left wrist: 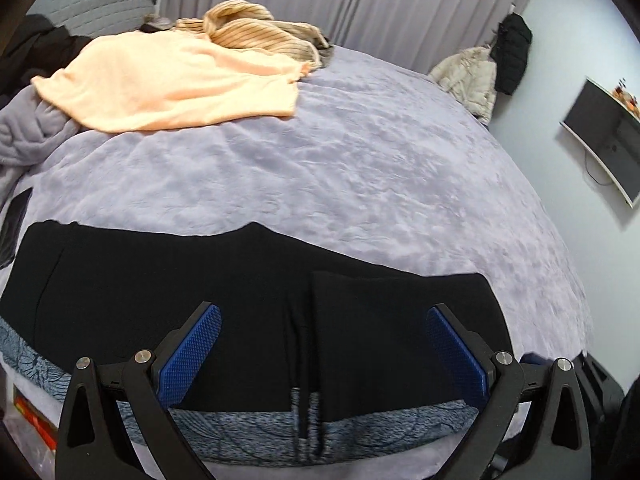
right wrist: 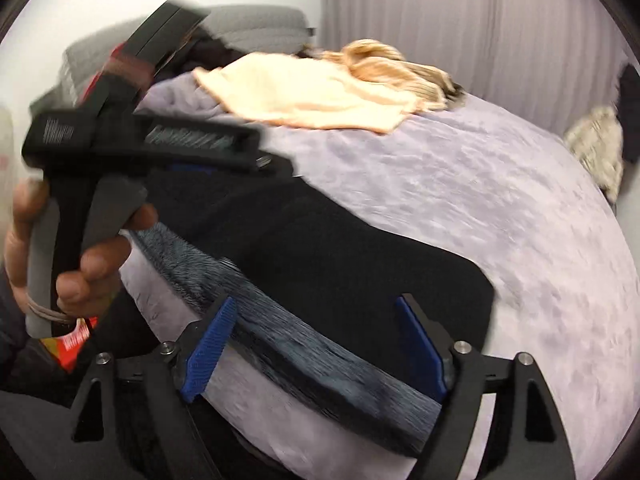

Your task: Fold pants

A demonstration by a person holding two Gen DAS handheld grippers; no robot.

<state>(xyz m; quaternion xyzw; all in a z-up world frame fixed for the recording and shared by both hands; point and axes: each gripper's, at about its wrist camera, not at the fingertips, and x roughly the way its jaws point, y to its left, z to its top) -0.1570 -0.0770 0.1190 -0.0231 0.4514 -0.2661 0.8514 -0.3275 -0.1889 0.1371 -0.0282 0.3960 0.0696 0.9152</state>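
Pants point(left wrist: 248, 300) lie flat across the near edge of the bed point(left wrist: 360, 168), black, with the grey patterned waistband point(left wrist: 248, 426) running along the side closest to the person. From the left wrist view one part of the cloth already lies doubled over another, its straight edge showing near the middle, so I judge the folding is partly done and the garment has been laid down between folds.

Neither pair of tongs holds anything. The left gripper point(left wrist: 324, 360) stands wide, its blue pads point(left wrist: 188, 360) hovering over the black cloth without pinching it. The right gripper point(right wrist: 316, 348) also stands wide, straddling the waistband from above with nothing pressed between the pads; that picture is smeared, so whether a pad brushes the band I cannot tell. In the same view a hand point(right wrist: 76, 256) grips the handle of the other tool, up and to the left.

What comes next, as I read it, is a fresh pinch: each gripper needs to settle on a corner or edge of the garment, likely at the waistband end, and carry it over toward the far end in one even sweep.

Room is generous. The lilac cover beyond the trousers is bare for a good stretch. The peach garment point(left wrist: 172, 84) and the striped beige one point(left wrist: 256, 28) sit well apart, near the headboard. The tight side is the near one, where the waistband lies just beside the mattress edge and could slide off.
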